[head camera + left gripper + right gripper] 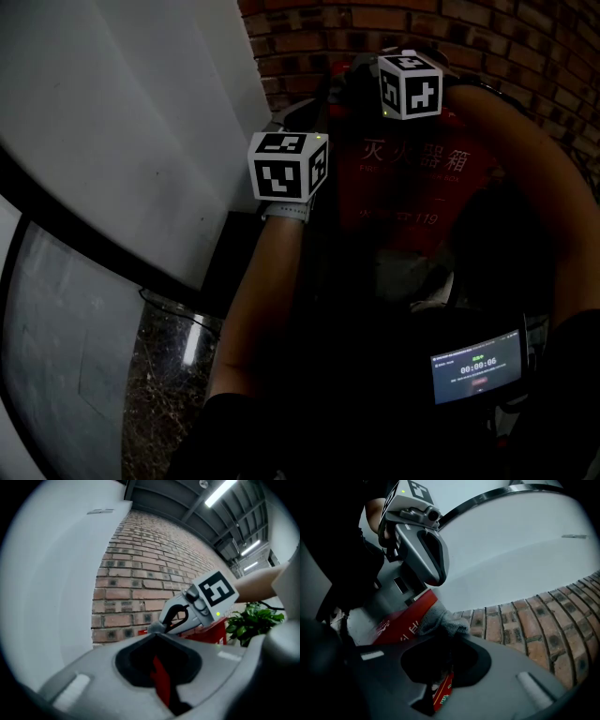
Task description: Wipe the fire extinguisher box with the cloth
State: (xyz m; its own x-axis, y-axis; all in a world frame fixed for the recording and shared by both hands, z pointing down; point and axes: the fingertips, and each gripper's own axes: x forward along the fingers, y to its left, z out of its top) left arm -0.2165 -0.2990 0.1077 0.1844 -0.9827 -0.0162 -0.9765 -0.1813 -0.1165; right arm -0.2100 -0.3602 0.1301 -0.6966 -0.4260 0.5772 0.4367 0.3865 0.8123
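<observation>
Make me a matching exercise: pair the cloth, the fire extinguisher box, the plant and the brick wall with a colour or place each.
1 cloth
2 fire extinguisher box
3 plant
4 brick wall

A green, beside the box
B red with white characters
C behind the box
D grey, pinched by the right gripper

Pairs: 1-D, 2-B, 3-A, 4-C

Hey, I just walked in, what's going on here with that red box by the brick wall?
A person is working with a handheld gripper in each hand at a red fire extinguisher box standing against a brick wall. The right gripper has a grey cloth pinched in its fingers and holds it against the box near its top, so wiping looks under way. The left gripper is close by at the box's left side, its fingers apparently closed on nothing.
</observation>
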